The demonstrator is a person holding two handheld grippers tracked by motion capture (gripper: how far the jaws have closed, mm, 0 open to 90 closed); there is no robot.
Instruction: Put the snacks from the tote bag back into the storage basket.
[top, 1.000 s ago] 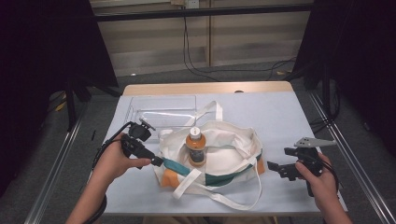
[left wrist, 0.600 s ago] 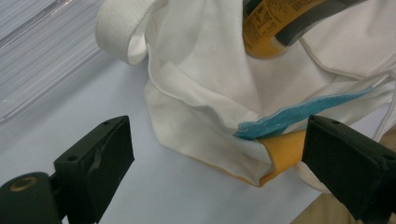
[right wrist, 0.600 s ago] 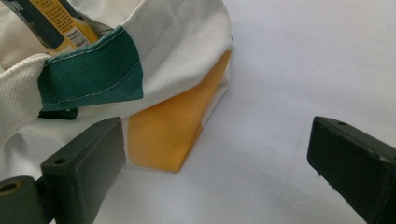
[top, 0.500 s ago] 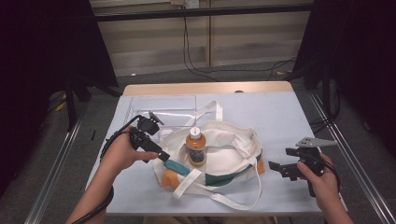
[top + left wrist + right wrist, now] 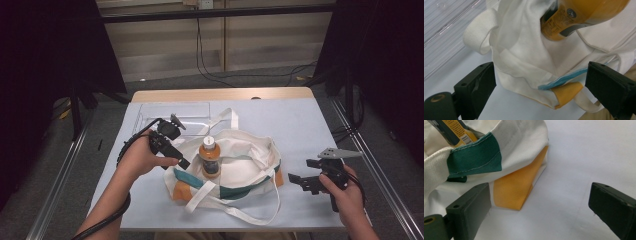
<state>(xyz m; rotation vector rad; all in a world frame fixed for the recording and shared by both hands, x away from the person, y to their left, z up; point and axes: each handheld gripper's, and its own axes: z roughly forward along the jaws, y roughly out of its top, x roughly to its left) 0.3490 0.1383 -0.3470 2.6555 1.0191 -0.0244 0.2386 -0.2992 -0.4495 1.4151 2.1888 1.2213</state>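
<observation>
A white tote bag [image 5: 240, 167] with green and orange trim lies open in the middle of the table. An orange drink bottle [image 5: 210, 159] with a white cap stands upright inside it. My left gripper [image 5: 183, 162] is open at the bag's left edge. In the left gripper view the bag's white cloth [image 5: 524, 57] and orange corner lie between the spread jaws of the left gripper [image 5: 541, 92], with the bottle [image 5: 579, 15] beyond. My right gripper [image 5: 299, 181] is open just right of the bag. Its own view shows the right gripper [image 5: 541, 210] facing the bag's orange corner [image 5: 519, 187].
A clear plastic tray [image 5: 172, 114] lies flat at the back left of the pale blue table top [image 5: 310, 125], and its ribbed surface [image 5: 446, 30] is close behind the bag. Loose white handles [image 5: 235, 212] trail toward the front edge. Dark stands flank the table.
My left gripper has shifted right and a little farther back, closing in on the bag's left edge. The right gripper has edged slightly toward the bag. The bottle and bag stay put.
</observation>
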